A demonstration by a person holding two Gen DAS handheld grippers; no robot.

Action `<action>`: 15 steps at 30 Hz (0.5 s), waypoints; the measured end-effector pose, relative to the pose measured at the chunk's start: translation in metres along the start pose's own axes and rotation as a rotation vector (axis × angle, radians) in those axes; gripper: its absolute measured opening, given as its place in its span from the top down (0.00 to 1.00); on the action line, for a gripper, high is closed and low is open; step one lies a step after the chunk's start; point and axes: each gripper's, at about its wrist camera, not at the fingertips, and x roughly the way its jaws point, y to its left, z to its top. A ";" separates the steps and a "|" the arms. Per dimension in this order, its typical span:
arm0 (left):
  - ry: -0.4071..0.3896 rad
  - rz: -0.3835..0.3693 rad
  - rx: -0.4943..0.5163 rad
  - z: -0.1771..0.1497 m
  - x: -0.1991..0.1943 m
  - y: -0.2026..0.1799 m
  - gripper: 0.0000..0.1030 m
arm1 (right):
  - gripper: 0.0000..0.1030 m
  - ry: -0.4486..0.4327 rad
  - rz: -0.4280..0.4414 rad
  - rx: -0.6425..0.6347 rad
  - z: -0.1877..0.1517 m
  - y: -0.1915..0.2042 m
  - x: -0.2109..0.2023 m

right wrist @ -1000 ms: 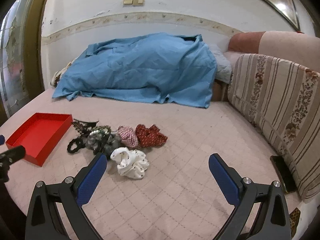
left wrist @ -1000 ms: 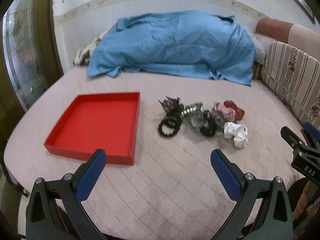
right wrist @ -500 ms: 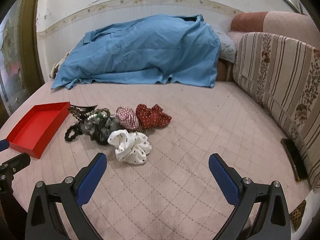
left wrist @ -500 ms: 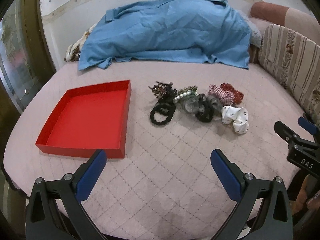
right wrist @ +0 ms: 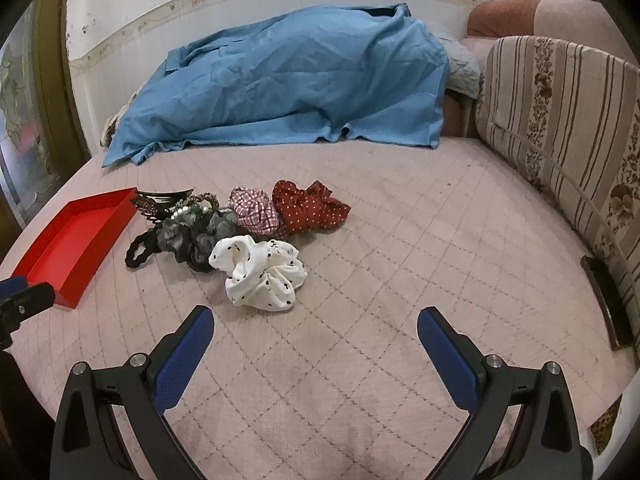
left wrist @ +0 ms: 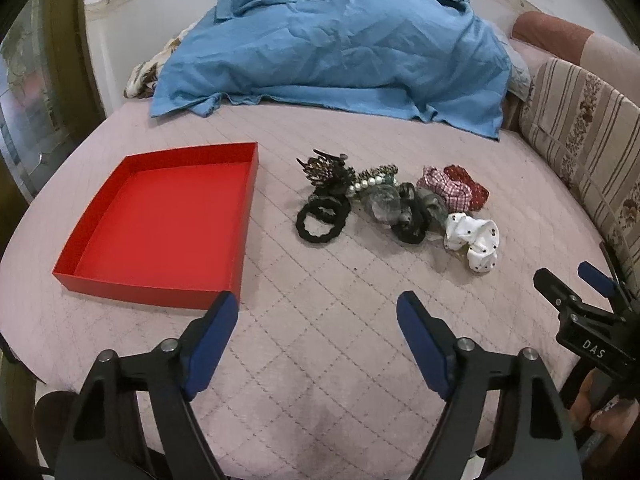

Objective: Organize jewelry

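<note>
At the bottom of the left wrist view, the left claw (left wrist: 317,322) hangs wide open and empty over a pink quilted bed (left wrist: 320,380). At the bottom of the right wrist view, the right claw (right wrist: 315,334) is likewise wide open and holds nothing.

Just beyond the right claw lies a white black-dotted scrunchie (right wrist: 260,274), the nearest piece of a heap of hair accessories at frame centre. Touching behind it are a black scrunchie (left wrist: 320,220), a grey gauzy scrunchie (left wrist: 384,204), a pearl hair tie (left wrist: 366,184), a dark claw clip (left wrist: 326,168), a pink gingham scrunchie (right wrist: 254,210) and a red dotted scrunchie (right wrist: 310,206).

An empty red tray (left wrist: 160,224) sits apart, at centre left.

The pieces overlap, so a pinch may well drag a neighbour along or snag the clip's teeth.

A blue sheet (left wrist: 332,52) covers a mound across the top.
</note>
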 end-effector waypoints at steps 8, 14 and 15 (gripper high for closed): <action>0.027 0.009 -0.008 -0.001 0.008 0.001 0.21 | 0.00 0.015 0.000 -0.003 -0.002 0.002 0.006; 0.049 0.023 -0.025 -0.003 0.014 0.006 0.21 | 0.00 0.026 0.000 -0.008 -0.003 0.003 0.008; 0.054 0.024 -0.026 -0.003 0.015 0.007 0.21 | 0.00 0.027 0.000 -0.008 -0.003 0.003 0.008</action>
